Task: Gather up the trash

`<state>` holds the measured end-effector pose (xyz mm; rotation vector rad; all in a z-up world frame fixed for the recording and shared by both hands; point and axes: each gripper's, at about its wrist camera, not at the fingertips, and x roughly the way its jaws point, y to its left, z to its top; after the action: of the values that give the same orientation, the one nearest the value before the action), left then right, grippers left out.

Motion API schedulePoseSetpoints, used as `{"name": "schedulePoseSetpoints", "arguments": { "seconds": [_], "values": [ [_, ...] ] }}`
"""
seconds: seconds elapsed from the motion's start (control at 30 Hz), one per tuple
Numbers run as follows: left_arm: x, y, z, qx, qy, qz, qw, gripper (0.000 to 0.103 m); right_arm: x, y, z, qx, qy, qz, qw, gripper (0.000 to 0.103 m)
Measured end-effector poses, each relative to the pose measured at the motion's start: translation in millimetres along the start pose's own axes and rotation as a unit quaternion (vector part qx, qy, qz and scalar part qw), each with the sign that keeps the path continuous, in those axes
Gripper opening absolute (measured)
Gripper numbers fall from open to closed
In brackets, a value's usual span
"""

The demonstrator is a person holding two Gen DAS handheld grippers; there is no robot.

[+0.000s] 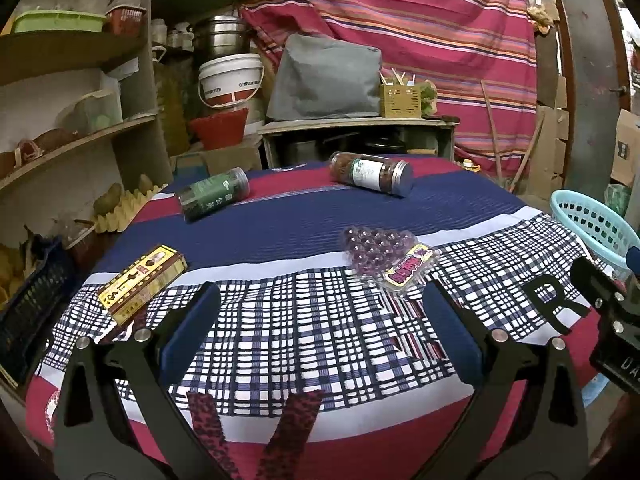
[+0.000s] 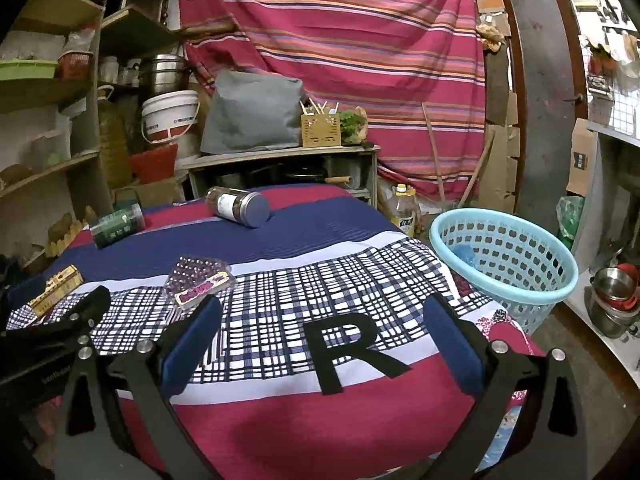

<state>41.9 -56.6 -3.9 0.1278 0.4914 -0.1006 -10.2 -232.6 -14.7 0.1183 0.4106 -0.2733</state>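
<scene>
On the cloth-covered table (image 1: 280, 216) lie a yellow box (image 1: 142, 282), a green jar (image 1: 214, 194) on its side, a clear jar with a silver lid (image 1: 370, 174) on its side, and a clear plastic tray of purple balls (image 1: 386, 258). The same items show in the right wrist view: box (image 2: 56, 290), green jar (image 2: 117, 225), clear jar (image 2: 238, 206), tray (image 2: 200, 282). My left gripper (image 1: 320, 308) is open and empty above the near checked cloth. My right gripper (image 2: 322, 320) is open and empty above the "R" mark (image 2: 352, 352). A light blue basket (image 2: 506, 258) stands to the table's right.
Wooden shelves (image 1: 76, 80) with clutter stand at the left. A low cabinet (image 1: 360, 136) with a grey bag, a white bucket (image 1: 230, 80) and a red striped curtain (image 1: 400, 20) are behind the table. An oil bottle (image 2: 405, 214) stands on the floor by the basket.
</scene>
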Motion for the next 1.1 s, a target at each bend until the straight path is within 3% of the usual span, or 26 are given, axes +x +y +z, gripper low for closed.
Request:
{"name": "schedulePoseSetpoints", "arguments": {
  "seconds": [1.1],
  "values": [
    [2.1,-0.7,-1.3,-0.004,0.007,-0.003,1.0,0.098,1.7,2.9,-1.4,-0.011,0.008,-0.012,1.0,0.098]
  ]
}}
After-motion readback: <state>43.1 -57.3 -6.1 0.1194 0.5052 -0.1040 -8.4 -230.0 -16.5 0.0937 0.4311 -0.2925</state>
